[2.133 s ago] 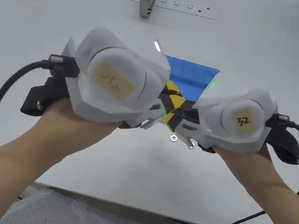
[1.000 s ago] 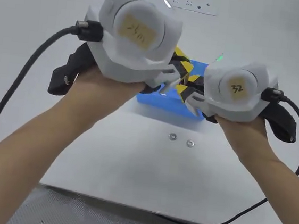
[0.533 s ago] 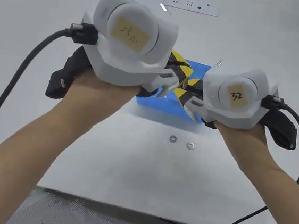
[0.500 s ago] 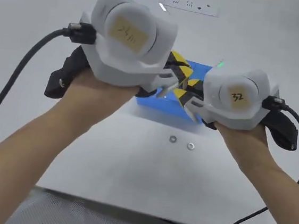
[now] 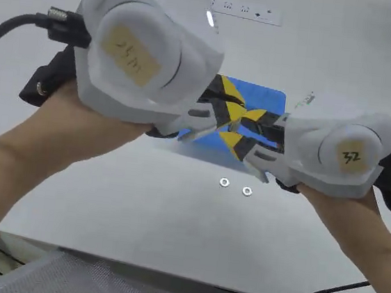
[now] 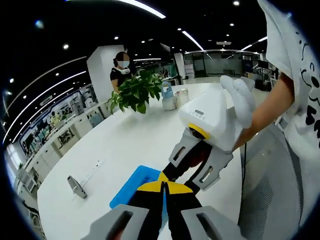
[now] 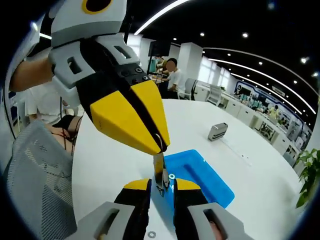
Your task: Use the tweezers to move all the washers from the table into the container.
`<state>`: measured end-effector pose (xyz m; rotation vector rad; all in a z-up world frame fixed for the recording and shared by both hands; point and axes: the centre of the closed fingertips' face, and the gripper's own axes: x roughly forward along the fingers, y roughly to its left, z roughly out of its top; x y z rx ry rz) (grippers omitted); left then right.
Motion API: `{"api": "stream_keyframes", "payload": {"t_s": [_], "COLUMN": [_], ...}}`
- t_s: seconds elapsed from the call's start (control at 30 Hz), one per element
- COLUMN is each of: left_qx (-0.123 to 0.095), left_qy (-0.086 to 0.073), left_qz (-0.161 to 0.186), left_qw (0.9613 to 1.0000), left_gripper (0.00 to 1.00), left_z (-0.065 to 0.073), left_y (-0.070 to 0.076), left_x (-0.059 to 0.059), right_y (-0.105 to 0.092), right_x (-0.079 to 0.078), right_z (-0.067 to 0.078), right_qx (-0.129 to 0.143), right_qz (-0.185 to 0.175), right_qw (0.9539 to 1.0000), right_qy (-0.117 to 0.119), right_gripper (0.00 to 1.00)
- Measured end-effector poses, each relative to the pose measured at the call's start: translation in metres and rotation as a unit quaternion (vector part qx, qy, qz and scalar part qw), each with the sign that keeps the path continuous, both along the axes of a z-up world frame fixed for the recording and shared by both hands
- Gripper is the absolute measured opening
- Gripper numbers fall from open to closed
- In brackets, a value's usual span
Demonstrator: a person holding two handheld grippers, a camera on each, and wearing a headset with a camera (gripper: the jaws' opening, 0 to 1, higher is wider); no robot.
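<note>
Since half a second ago the left tongs (image 5: 231, 115) have come up nearer the headset and loom larger, and the right tongs (image 5: 246, 129) have drifted outward; the two washers, one (image 5: 224, 183) and the other (image 5: 247, 191), lie on the desk (image 5: 174, 214) as before, just below where the two sets of tips meet.

The tweezers (image 7: 160, 170) run as a thin metal strip from between the right tongs forward to the tips of the left tongs, their long axis along the right tongs' own line. The left tongs are clenched on the far end. The right tongs stand narrowly apart on either side of the near end; whether their pads press it I cannot tell. Which end is the working tip is hidden.

The blue container (image 5: 267, 98) sits just beyond and under both tongs, its near wall covered by them. In the right gripper view a small ring (image 7: 171, 176) shows against the blue, right beside the tweezers; whether it lies on the floor of the container or hangs from the strip is too small to tell.

A metal block (image 7: 217, 131) and a power strip (image 5: 241, 10) lie well beyond the tongs on the plain white desk. Around it is an open hall with ceiling light strips, long white tables, a potted plant (image 6: 134, 92) and people standing.
</note>
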<state>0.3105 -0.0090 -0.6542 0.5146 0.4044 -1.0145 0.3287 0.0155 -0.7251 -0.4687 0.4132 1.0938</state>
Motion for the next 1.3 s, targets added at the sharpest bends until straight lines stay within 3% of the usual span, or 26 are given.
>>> {"api": "stream_keyframes", "payload": {"t_s": [0.1,0.2,0.33,0.5,0.57,0.77,0.93,1.3], "left_qx": [0.003,0.01,0.012,0.012,0.014,0.027,0.034,0.029], "left_qy": [0.013,0.017,0.025,0.039,0.046,0.062,0.056,0.069], "left_qz": [-0.009,-0.021,-0.024,-0.022,-0.018,-0.002,-0.009,0.001], "left_qw": [0.9999,0.9996,0.9993,0.999,0.9987,0.9977,0.9978,0.9972], "left_gripper": [0.0,0.0,0.0,0.0,0.0,0.0,0.0,0.0], "left_z": [-0.004,-0.013,-0.022,-0.037,-0.045,-0.061,-0.064,-0.063], "left_y": [-0.002,-0.005,-0.008,-0.009,-0.008,-0.008,-0.01,-0.008], "left_x": [-0.006,-0.011,-0.015,-0.017,-0.017,-0.015,-0.016,-0.014], "right_y": [-0.001,-0.005,-0.008,-0.012,-0.014,-0.013,-0.012,-0.015], "right_x": [-0.012,-0.016,-0.021,-0.022,-0.022,-0.021,-0.022,-0.022], "right_z": [-0.01,-0.015,-0.025,-0.04,-0.048,-0.064,-0.067,-0.066], "right_qx": [-0.016,-0.029,-0.024,-0.039,-0.036,-0.039,-0.043,-0.04], "right_qz": [0.014,0.016,0.008,0.004,0.0,-0.002,0.004,-0.001], "right_qw": [0.9998,0.9994,0.9994,0.9989,0.9983,0.9971,0.9968,0.9961], "right_qy": [0.007,-0.003,0.022,0.027,0.045,0.066,0.068,0.078], "right_gripper": [0.12,0.07,0.07,0.06,0.06,0.06,0.06,0.07]}}
